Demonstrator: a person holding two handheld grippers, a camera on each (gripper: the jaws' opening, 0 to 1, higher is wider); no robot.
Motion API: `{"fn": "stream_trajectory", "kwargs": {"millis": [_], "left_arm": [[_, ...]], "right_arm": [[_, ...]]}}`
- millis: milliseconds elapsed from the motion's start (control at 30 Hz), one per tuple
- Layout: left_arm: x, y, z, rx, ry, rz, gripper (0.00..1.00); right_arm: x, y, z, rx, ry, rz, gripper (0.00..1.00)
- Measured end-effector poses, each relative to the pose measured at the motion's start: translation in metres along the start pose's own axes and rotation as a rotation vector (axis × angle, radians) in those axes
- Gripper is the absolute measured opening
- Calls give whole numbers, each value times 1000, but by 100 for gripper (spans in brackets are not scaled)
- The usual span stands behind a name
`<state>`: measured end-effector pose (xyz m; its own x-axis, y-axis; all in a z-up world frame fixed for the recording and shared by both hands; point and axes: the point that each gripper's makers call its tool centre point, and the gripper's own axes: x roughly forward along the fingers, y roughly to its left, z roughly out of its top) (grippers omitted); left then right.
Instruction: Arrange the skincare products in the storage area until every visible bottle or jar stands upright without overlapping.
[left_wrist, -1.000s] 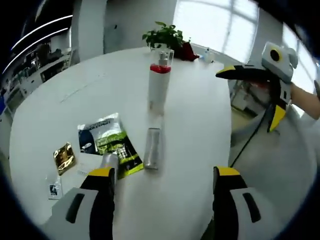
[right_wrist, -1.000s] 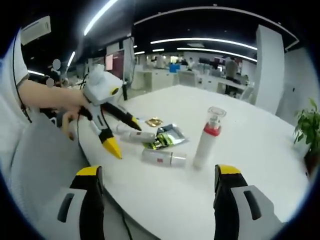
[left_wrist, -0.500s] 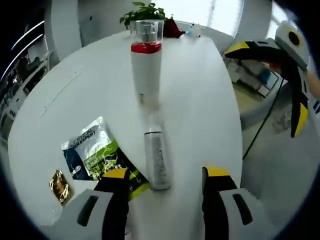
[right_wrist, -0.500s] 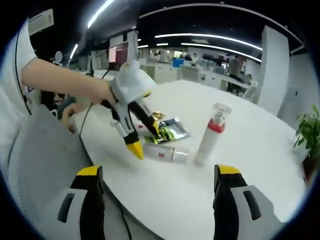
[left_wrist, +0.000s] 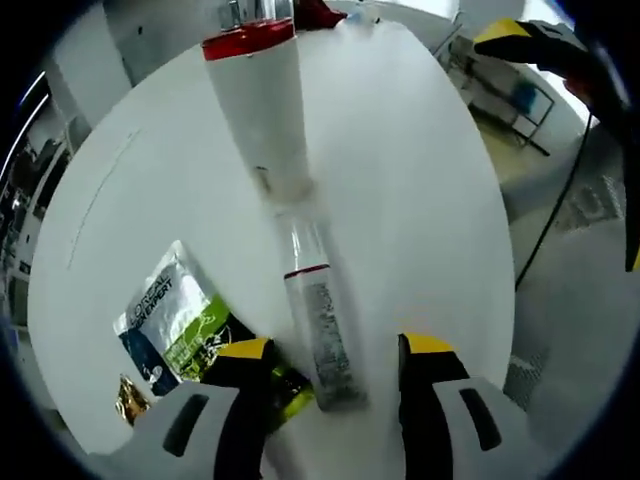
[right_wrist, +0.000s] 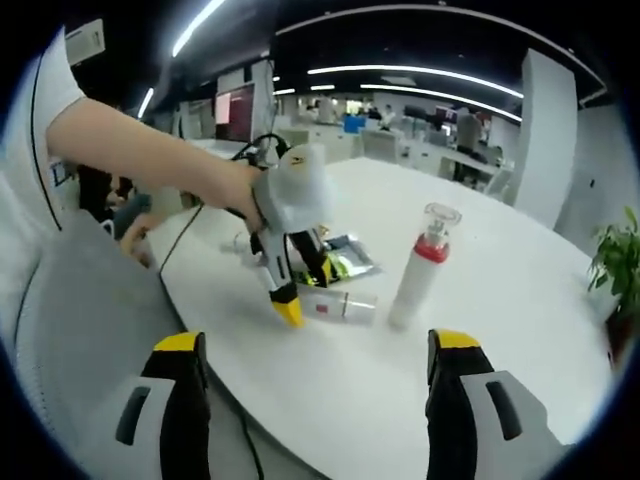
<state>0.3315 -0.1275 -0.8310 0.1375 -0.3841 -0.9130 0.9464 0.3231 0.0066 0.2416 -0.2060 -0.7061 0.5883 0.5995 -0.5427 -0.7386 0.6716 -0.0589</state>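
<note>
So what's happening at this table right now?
A person is tidying skincare products on a round white table with two handheld grippers. The left gripper is lowered over a clear tube lying flat, its open jaws on either side of the tube's near end, not yet closed. A white pump bottle with a red collar stands upright just beyond it. A green sachet and a gold packet lie flat beside the tube. The right gripper hangs back near the table edge, open and empty.

Table (left_wrist: 420, 190): smooth white surface, slight sheen; upright bottle (left_wrist: 258, 110): matt white plastic, red collar, clear cap; lying tube (left_wrist: 320, 325): translucent glossy plastic; sachet (left_wrist: 175, 320): glossy printed foil.
</note>
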Motion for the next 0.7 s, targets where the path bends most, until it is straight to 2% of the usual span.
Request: {"fn": "stream_trajectory", "kwargs": {"millis": [67, 167, 267, 367, 467, 567, 700], "left_arm": [[0, 2, 2, 3, -2, -1, 49], [3, 6, 2, 21, 33, 20, 46], [3, 7, 1, -9, 53, 16, 45], [6, 15, 4, -4, 66, 20, 42], [8, 13, 6, 2, 80, 5, 29], [8, 11, 4, -3, 79, 8, 28], [5, 9, 2, -51, 73, 6, 26]], "right_arm": [[0, 1, -1, -2, 6, 3, 89], [1, 1, -3, -8, 14, 10, 89], [2, 1, -4, -21, 23, 9, 89], [3, 1, -6, -21, 27, 10, 89], [4, 1, -7, -25, 35, 12, 89], [4, 2, -7, -29, 40, 13, 89], [5, 3, -9, -35, 49, 16, 89]]}}
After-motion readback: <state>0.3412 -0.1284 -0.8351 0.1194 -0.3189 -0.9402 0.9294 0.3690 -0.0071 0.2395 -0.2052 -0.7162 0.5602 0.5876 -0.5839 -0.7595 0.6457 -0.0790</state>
